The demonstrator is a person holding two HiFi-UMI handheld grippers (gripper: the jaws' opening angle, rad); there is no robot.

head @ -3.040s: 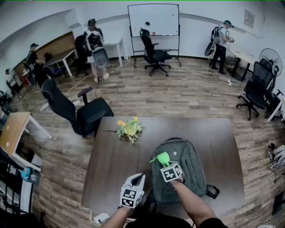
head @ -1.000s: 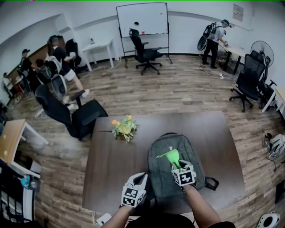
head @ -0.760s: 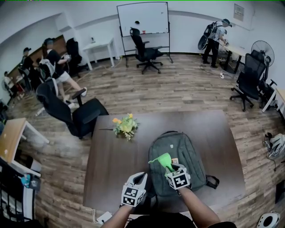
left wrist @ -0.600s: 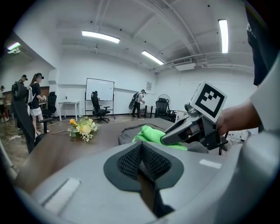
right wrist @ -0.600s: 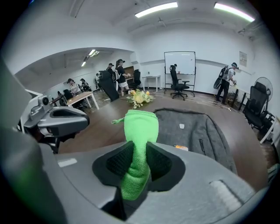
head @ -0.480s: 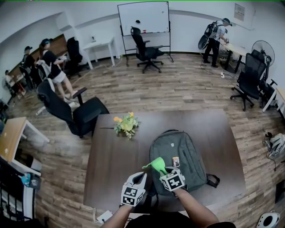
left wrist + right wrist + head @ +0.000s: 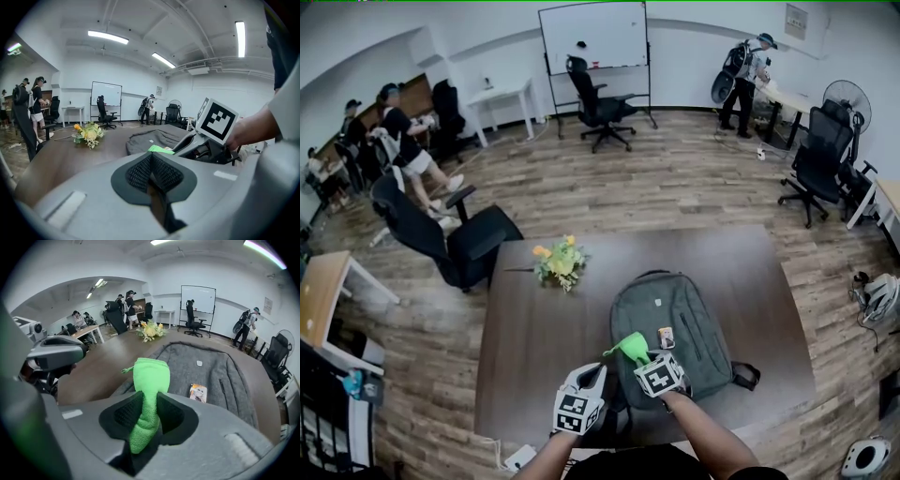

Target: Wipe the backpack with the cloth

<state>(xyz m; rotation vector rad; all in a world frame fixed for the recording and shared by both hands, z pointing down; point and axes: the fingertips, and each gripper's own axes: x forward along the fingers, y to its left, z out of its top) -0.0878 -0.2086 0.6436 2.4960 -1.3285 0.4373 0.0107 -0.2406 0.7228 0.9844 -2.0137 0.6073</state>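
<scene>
A grey backpack (image 7: pixel 675 328) lies flat on the dark brown table (image 7: pixel 534 337), also seen from the right gripper view as the backpack (image 7: pixel 220 376). My right gripper (image 7: pixel 645 358) is shut on a bright green cloth (image 7: pixel 630 345), which rests on the backpack's near left part. In the right gripper view the cloth (image 7: pixel 149 392) sticks out between the jaws. A small orange tag (image 7: pixel 198 392) lies on the backpack. My left gripper (image 7: pixel 589 379) sits just left of the backpack's near corner, jaws shut with nothing in them (image 7: pixel 151 178).
A yellow flower bunch (image 7: pixel 555 264) lies on the table's far left. Black office chairs (image 7: pixel 441 234) stand around the table, and several people stand or sit at the room's edges. A whiteboard (image 7: pixel 591 36) stands at the back wall.
My right gripper with the cloth has slid from the backpack's middle toward its near left part. The left gripper has stayed put. The head view shifted slightly.
</scene>
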